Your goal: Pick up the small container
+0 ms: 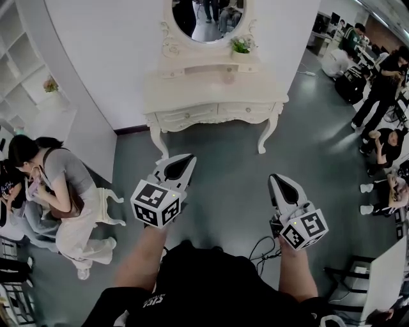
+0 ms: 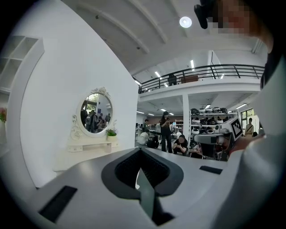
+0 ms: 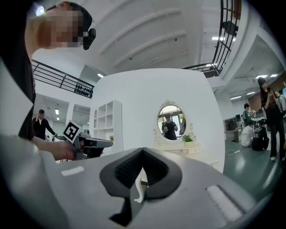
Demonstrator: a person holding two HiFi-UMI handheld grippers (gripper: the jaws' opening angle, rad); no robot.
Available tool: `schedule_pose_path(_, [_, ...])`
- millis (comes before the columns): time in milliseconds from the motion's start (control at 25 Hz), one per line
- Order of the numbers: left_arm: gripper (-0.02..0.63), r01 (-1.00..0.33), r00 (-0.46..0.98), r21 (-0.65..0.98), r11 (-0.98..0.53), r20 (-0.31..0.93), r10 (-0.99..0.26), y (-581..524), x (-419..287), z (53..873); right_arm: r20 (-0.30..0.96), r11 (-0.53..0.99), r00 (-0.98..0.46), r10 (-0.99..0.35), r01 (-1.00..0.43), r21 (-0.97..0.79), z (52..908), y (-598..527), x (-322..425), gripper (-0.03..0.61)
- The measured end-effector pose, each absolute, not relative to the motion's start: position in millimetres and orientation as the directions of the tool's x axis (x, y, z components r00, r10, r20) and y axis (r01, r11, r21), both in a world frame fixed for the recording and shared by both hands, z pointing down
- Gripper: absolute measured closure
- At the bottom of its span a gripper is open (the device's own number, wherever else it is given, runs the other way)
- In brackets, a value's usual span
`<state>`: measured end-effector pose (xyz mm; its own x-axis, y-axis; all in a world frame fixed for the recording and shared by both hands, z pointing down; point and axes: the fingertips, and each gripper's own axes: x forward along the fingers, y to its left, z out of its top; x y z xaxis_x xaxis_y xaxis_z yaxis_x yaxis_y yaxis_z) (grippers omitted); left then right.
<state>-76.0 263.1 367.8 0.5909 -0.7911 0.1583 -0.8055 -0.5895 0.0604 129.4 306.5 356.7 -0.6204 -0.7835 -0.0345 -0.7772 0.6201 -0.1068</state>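
Observation:
A cream dressing table with an oval mirror stands against the white wall ahead, well beyond both grippers. On its raised shelf stands a small potted plant. A small pale object seems to sit on the table top; it is too faint to identify. My left gripper and right gripper hover over the grey floor in front of the table, both shut with nothing between the jaws. The mirror and plant lie far off in the left gripper view, and the mirror likewise in the right gripper view.
A person with a brown bag stands at the left beside a white stool. White shelves line the left wall. Several people stand and crouch at the right. A cable lies on the floor near my feet.

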Motion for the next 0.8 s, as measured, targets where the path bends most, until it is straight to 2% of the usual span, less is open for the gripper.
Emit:
schedule_pose_path(400, [0.614,-0.802,0.595,0.06,-0.594,0.158,-0.788,242.2,-55.8,373.5,-0.039,0.611,-0.612,-0.79,-0.779,-0.141,365.3,285.8,153.8,0.568])
schedule_pose_path(800, [0.614,-0.781,0.625,0.095,-0.618,0.141,-0.768,124.3,-58.7,391.4,0.023,0.579,-0.585,-0.811,-0.807,-0.12,380.4,180.6,150.7,0.568])
